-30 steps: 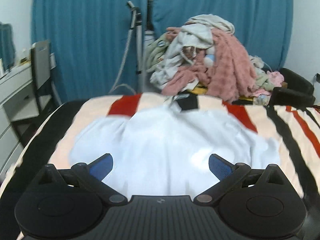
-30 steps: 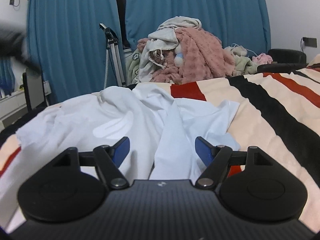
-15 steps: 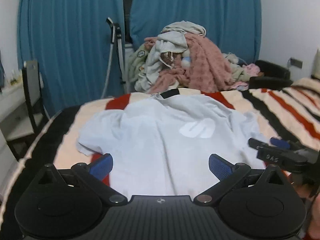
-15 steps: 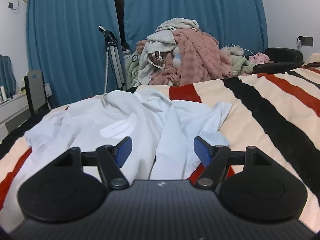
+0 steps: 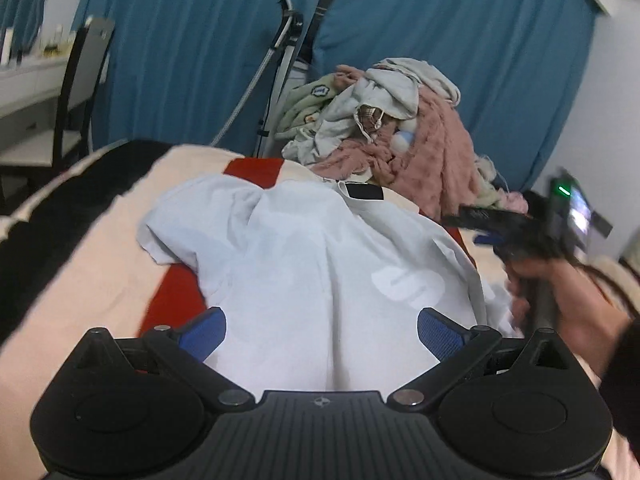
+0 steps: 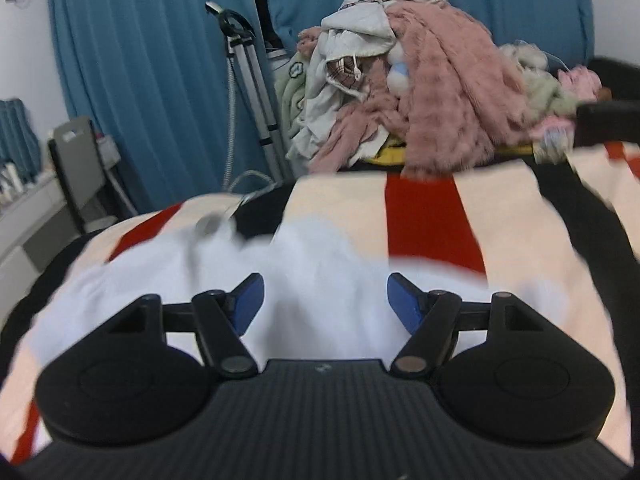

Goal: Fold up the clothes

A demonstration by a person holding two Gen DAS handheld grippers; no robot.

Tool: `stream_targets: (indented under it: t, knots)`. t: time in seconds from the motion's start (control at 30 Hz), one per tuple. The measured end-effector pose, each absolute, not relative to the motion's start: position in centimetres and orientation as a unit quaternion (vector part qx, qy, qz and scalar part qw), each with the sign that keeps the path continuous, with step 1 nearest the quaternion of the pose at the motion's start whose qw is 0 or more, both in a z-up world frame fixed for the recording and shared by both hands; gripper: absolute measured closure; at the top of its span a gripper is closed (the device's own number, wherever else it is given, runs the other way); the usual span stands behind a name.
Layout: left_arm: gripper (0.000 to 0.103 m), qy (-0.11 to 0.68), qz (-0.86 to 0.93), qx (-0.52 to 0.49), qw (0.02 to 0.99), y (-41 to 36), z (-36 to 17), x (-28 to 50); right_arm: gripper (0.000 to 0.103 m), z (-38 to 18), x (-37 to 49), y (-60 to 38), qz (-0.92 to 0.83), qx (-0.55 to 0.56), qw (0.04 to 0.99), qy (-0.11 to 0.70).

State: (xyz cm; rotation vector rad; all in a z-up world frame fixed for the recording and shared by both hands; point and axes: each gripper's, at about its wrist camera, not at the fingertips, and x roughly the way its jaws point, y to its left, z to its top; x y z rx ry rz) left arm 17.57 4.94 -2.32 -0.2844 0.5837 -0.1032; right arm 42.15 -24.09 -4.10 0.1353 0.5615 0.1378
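1. Left wrist view: the left gripper (image 5: 322, 330) hovers over a white T-shirt (image 5: 320, 264) with its blue-padded fingers (image 5: 202, 332) spread wide and nothing between them.
2. The T-shirt lies rumpled on a striped bedspread (image 5: 100, 256) of cream, red and black bands, with one sleeve (image 5: 180, 232) bunched toward the left and a pale printed logo (image 5: 408, 284) toward the right.
3. At the right edge, a hand (image 5: 560, 292) grips the handle of the right gripper (image 5: 486, 226), which reaches in over the shirt's right side; motion blur hides how far its jaws stand apart in this view.
4. Beyond the bed sits a pile of clothes (image 5: 400, 132), pink fleece and off-white pieces, in front of blue curtains (image 5: 192, 48); a metal stand with a hose (image 5: 276, 76) rises beside the pile, and a chair (image 5: 78, 80) stands at the left.
5. Right wrist view: the right gripper (image 6: 324, 300) is spread wide, holding nothing, just above the T-shirt (image 6: 312, 280), which is blurred here.
6. The shirt covers the near left part of the bedspread (image 6: 520, 240), and the clothes pile (image 6: 420, 92) sits behind it against the curtains (image 6: 140, 80).
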Motion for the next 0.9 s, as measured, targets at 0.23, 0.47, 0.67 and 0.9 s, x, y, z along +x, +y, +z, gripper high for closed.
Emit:
stream_targets:
  t: [0.23,0.47,0.67,0.9]
  knots:
    - [0.000,0.312,-0.051,-0.165,0.934,5.3,-6.2,21.5,0.034,-6.0,49.4,-20.9,0.129,-0.015,0.929,0.346]
    - [0.000,0.345,-0.039,-0.190,0.918,5.7,-9.0,23.9,0.095,-6.5,50.6,-18.4,0.175,-0.074,0.921,0.340]
    - [0.000,0.322,-0.006,-0.173,0.931,5.3,-8.2,23.7,0.096,-3.8,50.1,-21.1,0.019,-0.027,0.978,0.205]
    - [0.000,0.303,0.011,-0.151,0.941,5.7,-7.2,23.4,0.096,-6.8,51.4,-25.9,-0.098,0.031,0.969,0.224]
